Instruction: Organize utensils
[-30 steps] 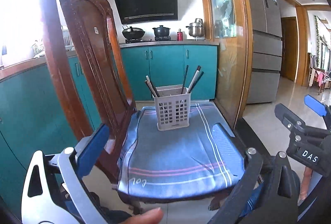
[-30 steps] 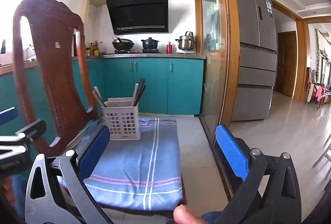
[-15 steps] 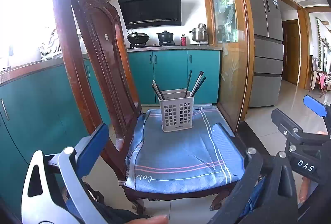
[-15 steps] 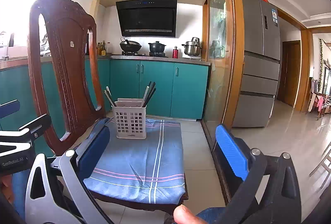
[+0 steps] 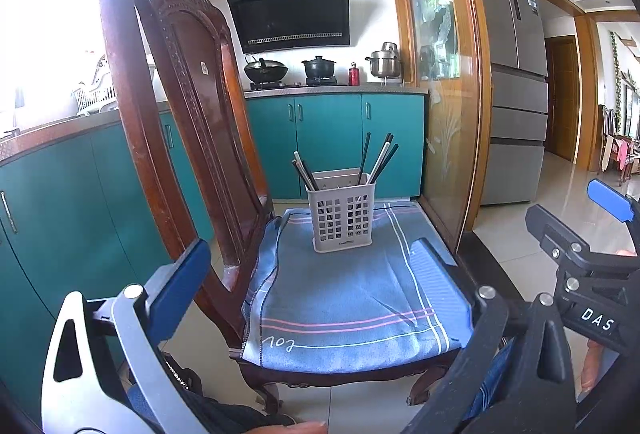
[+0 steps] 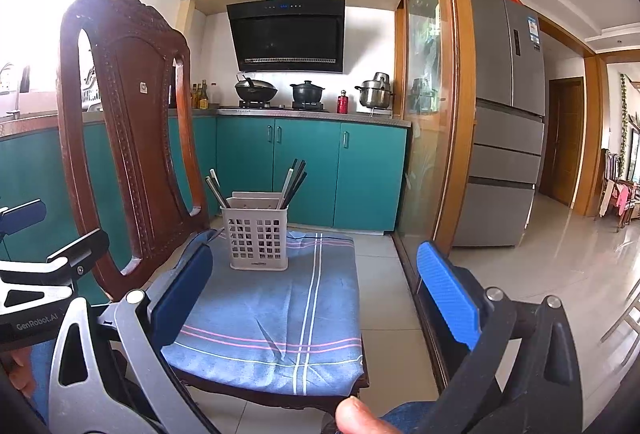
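Observation:
A grey perforated utensil basket (image 5: 343,217) (image 6: 255,238) stands upright on a blue striped cloth (image 5: 352,298) (image 6: 276,306) that covers the seat of a carved wooden chair (image 5: 180,113) (image 6: 128,137). Several dark and pale chopsticks (image 5: 378,161) (image 6: 294,181) stick out of it, leaning left and right. My left gripper (image 5: 316,266) is open and empty, held back from the seat's near edge. Level with it on the right, my right gripper (image 6: 316,274) is also open and empty.
Teal cabinets (image 5: 332,141) and a stove with pots (image 6: 280,91) line the back wall. A wood-framed glass partition (image 5: 448,93) rises just right of the chair. Past it are a grey fridge (image 6: 506,121) and tiled floor (image 6: 560,234). A fingertip (image 6: 356,416) shows at the bottom.
Both grippers have drawn back from the chair and risen a little, so the basket looks smaller and farther away. The basket and chopsticks have not moved.

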Demonstrator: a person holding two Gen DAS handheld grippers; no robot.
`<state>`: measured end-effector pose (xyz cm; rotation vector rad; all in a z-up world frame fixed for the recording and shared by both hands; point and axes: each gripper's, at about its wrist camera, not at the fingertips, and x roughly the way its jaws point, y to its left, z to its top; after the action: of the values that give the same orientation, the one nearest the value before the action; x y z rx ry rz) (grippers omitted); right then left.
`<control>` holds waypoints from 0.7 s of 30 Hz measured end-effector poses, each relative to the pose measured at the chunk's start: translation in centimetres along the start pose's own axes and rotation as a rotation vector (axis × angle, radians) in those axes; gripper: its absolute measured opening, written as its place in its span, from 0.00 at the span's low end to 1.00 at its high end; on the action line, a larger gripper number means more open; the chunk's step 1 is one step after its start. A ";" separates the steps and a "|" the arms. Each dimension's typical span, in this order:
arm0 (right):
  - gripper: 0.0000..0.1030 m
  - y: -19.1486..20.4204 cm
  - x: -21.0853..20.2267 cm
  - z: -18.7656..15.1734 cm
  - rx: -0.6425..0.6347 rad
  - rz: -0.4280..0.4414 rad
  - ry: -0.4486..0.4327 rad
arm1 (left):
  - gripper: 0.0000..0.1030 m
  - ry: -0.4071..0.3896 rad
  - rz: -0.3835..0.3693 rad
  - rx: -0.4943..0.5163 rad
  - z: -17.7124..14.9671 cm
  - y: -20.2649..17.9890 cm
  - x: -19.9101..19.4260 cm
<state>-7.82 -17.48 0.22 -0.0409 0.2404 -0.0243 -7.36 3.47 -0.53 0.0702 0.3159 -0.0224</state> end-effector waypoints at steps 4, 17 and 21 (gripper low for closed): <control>0.97 0.1 0.1 0.0 -0.001 0.002 0.005 | 0.97 0.006 0.002 0.001 -0.1 -0.1 0.1; 0.97 0.4 0.6 -0.1 -0.008 0.001 0.014 | 0.97 0.020 0.002 0.000 -0.1 -0.2 0.6; 0.97 0.5 0.7 -0.2 -0.008 0.000 0.016 | 0.97 0.023 0.001 0.001 -0.1 -0.2 0.8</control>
<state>-7.17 -17.02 -0.15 -0.0484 0.2563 -0.0238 -6.66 3.26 -0.88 0.0714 0.3386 -0.0204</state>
